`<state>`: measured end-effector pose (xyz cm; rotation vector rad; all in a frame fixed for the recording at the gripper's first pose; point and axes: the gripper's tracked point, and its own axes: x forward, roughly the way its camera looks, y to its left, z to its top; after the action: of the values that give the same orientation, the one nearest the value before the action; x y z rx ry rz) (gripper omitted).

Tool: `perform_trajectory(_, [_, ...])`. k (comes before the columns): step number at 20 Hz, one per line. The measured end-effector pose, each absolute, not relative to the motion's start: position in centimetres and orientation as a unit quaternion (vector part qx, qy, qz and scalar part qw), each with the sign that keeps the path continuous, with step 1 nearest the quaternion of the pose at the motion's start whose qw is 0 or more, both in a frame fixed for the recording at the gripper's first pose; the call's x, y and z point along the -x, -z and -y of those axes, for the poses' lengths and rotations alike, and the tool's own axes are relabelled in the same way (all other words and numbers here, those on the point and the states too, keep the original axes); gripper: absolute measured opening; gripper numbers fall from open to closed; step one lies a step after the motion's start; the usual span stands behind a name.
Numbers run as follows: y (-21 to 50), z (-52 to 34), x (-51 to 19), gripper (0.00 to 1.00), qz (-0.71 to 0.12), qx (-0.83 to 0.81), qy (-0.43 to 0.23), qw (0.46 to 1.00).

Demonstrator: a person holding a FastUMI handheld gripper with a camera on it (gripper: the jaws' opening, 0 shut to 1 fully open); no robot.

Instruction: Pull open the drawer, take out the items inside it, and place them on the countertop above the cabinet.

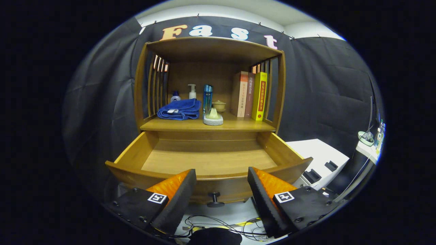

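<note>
Drawer (208, 160) pulled out, bare inside; stiff wood, take by knob (215, 198). Gripper (221, 190) wide open, holding nothing.

Countertop load

Brown wooden cabinet countertop (238, 125) carries: folded blue towel (180, 109), small white bottle (175, 96), white pump bottle (192, 91), tall blue bottle (207, 98), lidded beige cup (219, 105), round grey dish (213, 119), three upright books (249, 95). Tool (221, 183) fingers wide apart, holding nothing.

My gripper (221, 185) is held level, pointing forward. Its two fingers (177, 197) are spread wide apart, gripping nothing between them.
</note>
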<state>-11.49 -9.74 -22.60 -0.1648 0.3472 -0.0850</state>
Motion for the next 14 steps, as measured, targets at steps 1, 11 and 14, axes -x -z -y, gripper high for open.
perform_trajectory(1, [23.2,9.8,11.6,0.99,-0.176,0.081,0.043,0.980])
perform_trajectory(11, [28.4,8.9,10.8,0.99,-0.222,0.096,0.022,0.970])
perform_trajectory(14, [28.5,8.8,10.8,0.97,-0.223,0.086,0.025,0.971])
